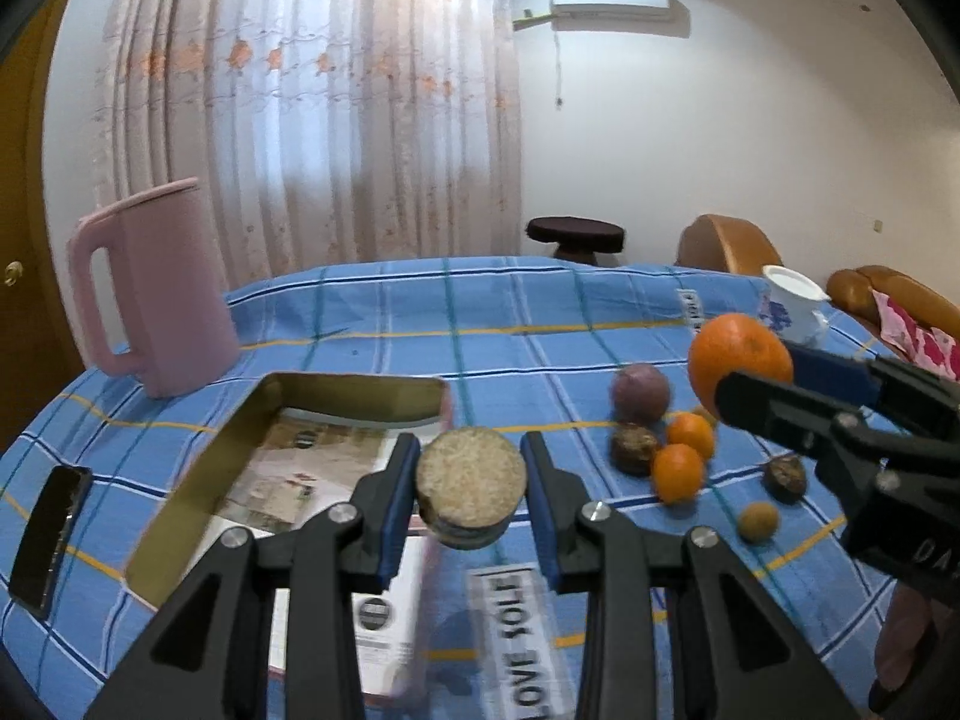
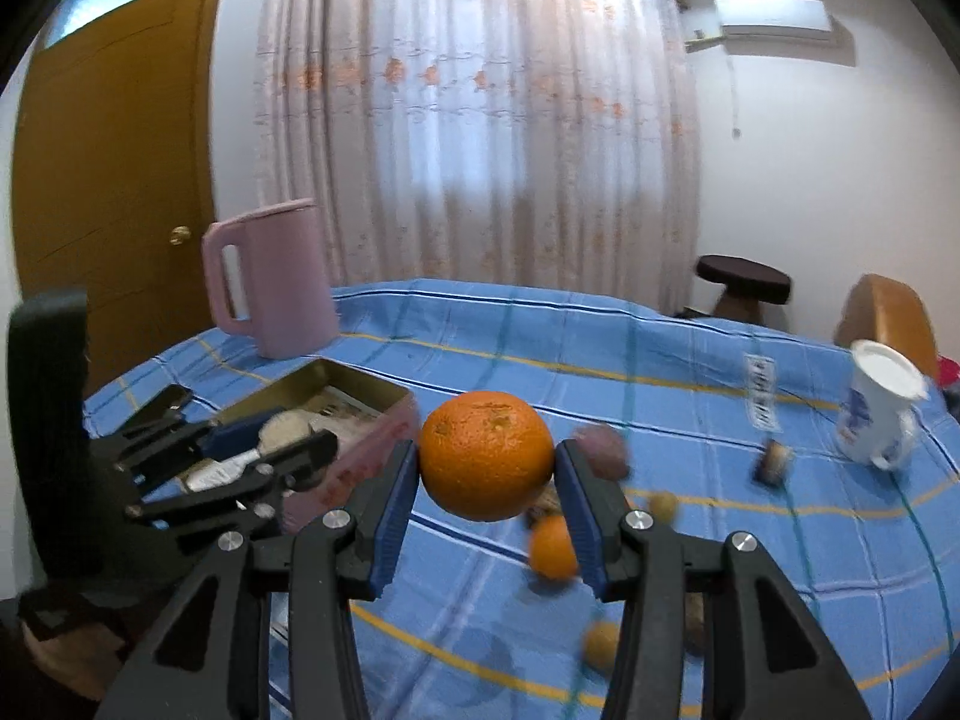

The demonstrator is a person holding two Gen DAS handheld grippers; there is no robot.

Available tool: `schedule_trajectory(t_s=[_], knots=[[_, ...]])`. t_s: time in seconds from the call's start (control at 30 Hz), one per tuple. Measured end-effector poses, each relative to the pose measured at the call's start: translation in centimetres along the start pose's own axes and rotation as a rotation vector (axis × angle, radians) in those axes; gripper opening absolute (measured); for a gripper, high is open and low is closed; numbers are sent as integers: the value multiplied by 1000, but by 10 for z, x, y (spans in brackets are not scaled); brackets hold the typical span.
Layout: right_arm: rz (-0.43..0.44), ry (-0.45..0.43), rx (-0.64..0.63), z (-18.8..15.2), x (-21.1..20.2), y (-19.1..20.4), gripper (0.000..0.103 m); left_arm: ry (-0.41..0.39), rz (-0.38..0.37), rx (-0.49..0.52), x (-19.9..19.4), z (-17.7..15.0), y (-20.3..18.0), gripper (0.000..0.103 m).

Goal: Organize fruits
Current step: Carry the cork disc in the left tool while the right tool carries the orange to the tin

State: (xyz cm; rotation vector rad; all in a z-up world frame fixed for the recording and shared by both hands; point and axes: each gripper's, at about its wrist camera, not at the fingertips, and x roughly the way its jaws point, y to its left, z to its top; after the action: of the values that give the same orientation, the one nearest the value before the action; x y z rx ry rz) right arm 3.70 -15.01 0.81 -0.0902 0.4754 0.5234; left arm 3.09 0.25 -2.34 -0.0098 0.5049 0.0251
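My left gripper is shut on a round brown fruit piece with a flat tan face, held just above the near right corner of an open tin box. My right gripper is shut on a large orange, lifted above the blue checked tablecloth. In the left wrist view that orange hangs at the right. On the cloth lie a purple fruit, two small oranges, two brown fruits and a small tan one. The box holds paper.
A pink pitcher stands behind the box at the left. A dark phone lies left of the box. A white cup sits at the far right of the table. A dark stool and brown chairs stand beyond it.
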Motion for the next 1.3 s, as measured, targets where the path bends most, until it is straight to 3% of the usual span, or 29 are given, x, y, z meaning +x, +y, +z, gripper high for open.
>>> schedule_trajectory(t_s=[0.47,0.77,1.3], knots=[[164,108,-107,25,80,70,49,72,138,-69,24,5,87,36],[197,168,-163,17,109,96,49,120,135,-89,36,-2,103,36],[211,237,-195,1,131,102,50,180,151,-87,51,-8,111,37]])
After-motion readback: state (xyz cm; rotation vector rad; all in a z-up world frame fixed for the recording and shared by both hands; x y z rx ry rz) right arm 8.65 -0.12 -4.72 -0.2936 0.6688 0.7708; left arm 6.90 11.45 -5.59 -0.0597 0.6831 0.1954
